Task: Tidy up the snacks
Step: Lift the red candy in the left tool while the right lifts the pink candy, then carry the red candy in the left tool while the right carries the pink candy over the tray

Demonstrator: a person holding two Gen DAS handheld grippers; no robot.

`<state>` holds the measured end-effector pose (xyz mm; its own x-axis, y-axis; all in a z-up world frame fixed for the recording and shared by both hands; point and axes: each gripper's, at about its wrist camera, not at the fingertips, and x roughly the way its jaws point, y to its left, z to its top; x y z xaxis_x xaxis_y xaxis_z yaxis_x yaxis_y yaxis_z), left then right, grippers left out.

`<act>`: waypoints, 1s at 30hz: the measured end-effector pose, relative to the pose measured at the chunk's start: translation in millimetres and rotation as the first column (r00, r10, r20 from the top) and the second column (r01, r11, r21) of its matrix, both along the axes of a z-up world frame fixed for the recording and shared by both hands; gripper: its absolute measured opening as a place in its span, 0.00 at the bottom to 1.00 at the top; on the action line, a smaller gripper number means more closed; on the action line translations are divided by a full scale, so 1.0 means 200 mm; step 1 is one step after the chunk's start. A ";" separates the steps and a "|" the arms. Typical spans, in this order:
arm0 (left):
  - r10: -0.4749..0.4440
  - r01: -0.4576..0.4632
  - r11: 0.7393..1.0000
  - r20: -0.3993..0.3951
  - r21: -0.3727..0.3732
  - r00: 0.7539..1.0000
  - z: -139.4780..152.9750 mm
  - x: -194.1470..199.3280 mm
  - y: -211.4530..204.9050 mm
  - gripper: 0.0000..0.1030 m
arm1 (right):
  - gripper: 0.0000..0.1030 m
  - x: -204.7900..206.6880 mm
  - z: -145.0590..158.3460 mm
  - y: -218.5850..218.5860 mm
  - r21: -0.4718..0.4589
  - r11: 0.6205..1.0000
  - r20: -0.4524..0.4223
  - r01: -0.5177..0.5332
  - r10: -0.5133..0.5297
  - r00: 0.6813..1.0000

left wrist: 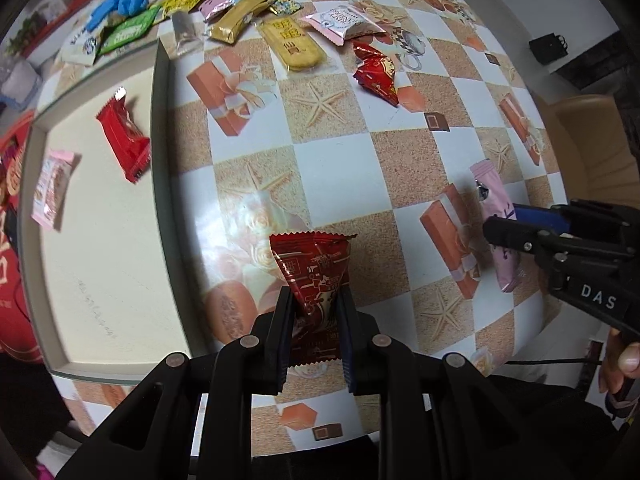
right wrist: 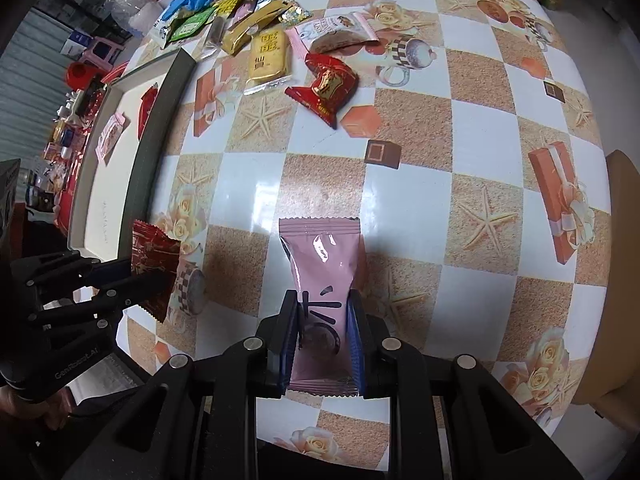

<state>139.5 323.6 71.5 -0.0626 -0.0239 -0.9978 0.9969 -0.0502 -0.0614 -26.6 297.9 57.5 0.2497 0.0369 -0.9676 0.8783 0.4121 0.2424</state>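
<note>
Down along the left wrist's view, the left gripper (left wrist: 313,304) has its jaws squeezed onto a dark red snack packet (left wrist: 310,268) with gold print too crumpled to read; the packet hangs above the checked tablecloth (left wrist: 332,172), clear of it. Left of it sits a shallow white tray (left wrist: 160,92) with a dark rim, holding a red wrapper (left wrist: 125,136) and a pink-and-white packet (left wrist: 51,188), well apart from each other. At the far edge of the table lies a heap of snacks (left wrist: 224,12), among them a yellow rice cracker (left wrist: 292,42) with bold Chinese characters and a second red packet (left wrist: 376,70). On the right, the right gripper (left wrist: 500,232) comes in from the side, its black body lettered "DAS", pinching a pale pink packet (left wrist: 498,216); a hand (left wrist: 620,364) shows below it.

Over in the right wrist's view, the right gripper (right wrist: 323,312) is clamped on the pink packet (right wrist: 322,256), whose dark printed strokes I cannot make out, held just above the cloth (right wrist: 420,184). To the left, the left gripper (right wrist: 156,276), marked "GenRobot.AI" on its body, grips the dark red packet (right wrist: 154,256) near the tray (right wrist: 140,184). The cracker (right wrist: 267,58) and the loose red packet (right wrist: 328,84) lie further back beside the heap (right wrist: 224,4).
</note>
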 end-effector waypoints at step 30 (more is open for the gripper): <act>0.064 -0.054 0.993 0.094 -0.103 0.993 0.21 0.34 -0.03 0.22 | 0.24 0.43 0.16 -0.01 -0.020 0.996 0.046 -0.090 0.091 0.995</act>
<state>206.6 317.4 113.6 0.0391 -0.1246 -0.9914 0.9992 0.0082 0.0384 59.8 296.4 90.2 0.2910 0.0440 -0.9557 0.8250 0.4943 0.2739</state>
